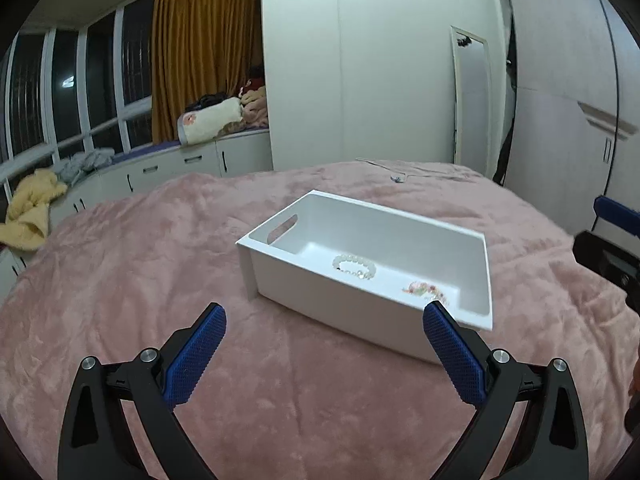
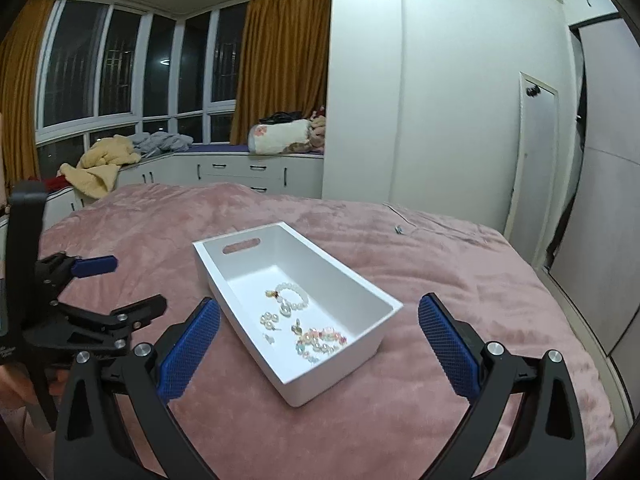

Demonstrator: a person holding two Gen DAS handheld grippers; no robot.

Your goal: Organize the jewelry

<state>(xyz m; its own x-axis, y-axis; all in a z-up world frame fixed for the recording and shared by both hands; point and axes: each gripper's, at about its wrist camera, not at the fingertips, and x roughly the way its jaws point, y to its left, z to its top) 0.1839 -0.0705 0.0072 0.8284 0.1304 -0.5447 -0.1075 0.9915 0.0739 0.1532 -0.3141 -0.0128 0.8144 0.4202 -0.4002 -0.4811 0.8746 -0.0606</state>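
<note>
The jewelry sits in a white bin (image 2: 362, 294) on a pink blanket (image 2: 360, 420): a pearl bracelet (image 2: 294, 298), a pastel bead bracelet (image 2: 322, 342), and a few small pearl pieces (image 2: 269, 319) near the bin's middle. Both tongs hang just short of the bin. The left gripper (image 1: 324, 356) is spread wide and holds nothing; the right gripper (image 2: 320, 348) is equally wide and empty.

Risks, as I judge them:

1. The bin rests on soft, uneven bedding. A finger pressing on its rim or wall could tilt it and slide the pieces into 1 corner, tangling them.
2. The small pearl pieces look too tiny for the broad blue pads (image 2: 188, 354); a pinch may flick them out onto the blanket, where they would be hard to find in the pile.
3. The bead bracelet lies against the near wall, so a finger may not fit behind it.
4. The 2 grippers are close together; reaching in at once could make them collide.
5. A small object (image 2: 399, 230) lies far back on the blanket, easy to overlook; I cannot tell what it is.
</note>
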